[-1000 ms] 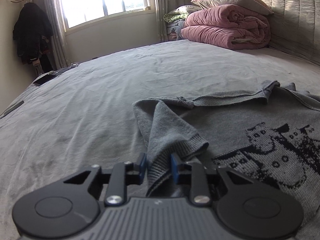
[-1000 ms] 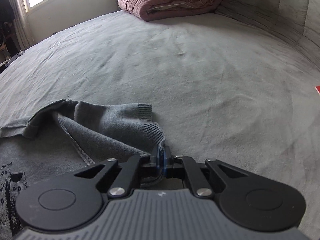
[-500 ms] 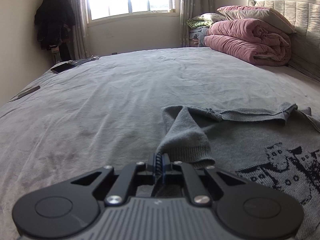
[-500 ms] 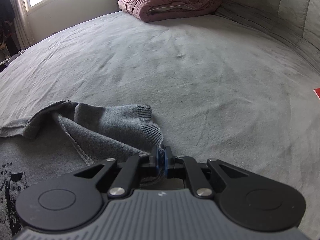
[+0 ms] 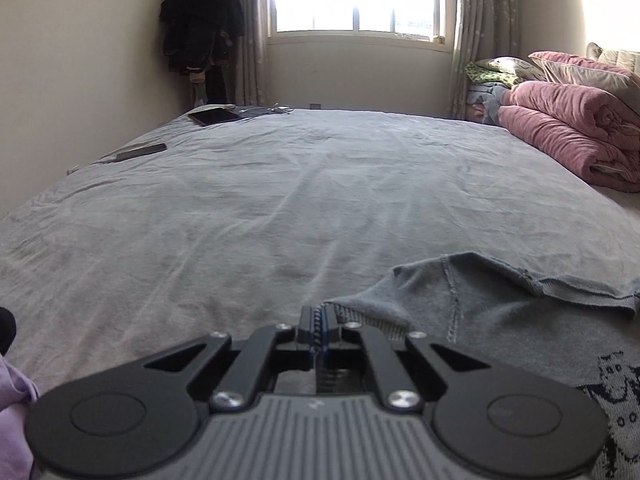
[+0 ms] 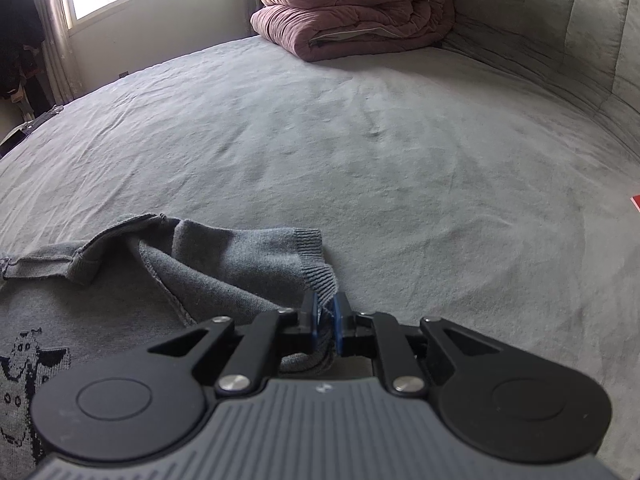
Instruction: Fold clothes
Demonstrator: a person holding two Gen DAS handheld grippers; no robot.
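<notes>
My left gripper point(image 5: 319, 330) has clenched its jaws on the sweater point(image 5: 500, 320) cuff within the last second and swung left, drawing that sleeve outward; my right gripper point(image 6: 325, 317) keeps grasping the other cuff (ribbing bunched between the pads). The sweater lies flat on the bed point(image 5: 280, 208), with open sheet ahead before the quilt point(image 6: 352, 4).
</notes>
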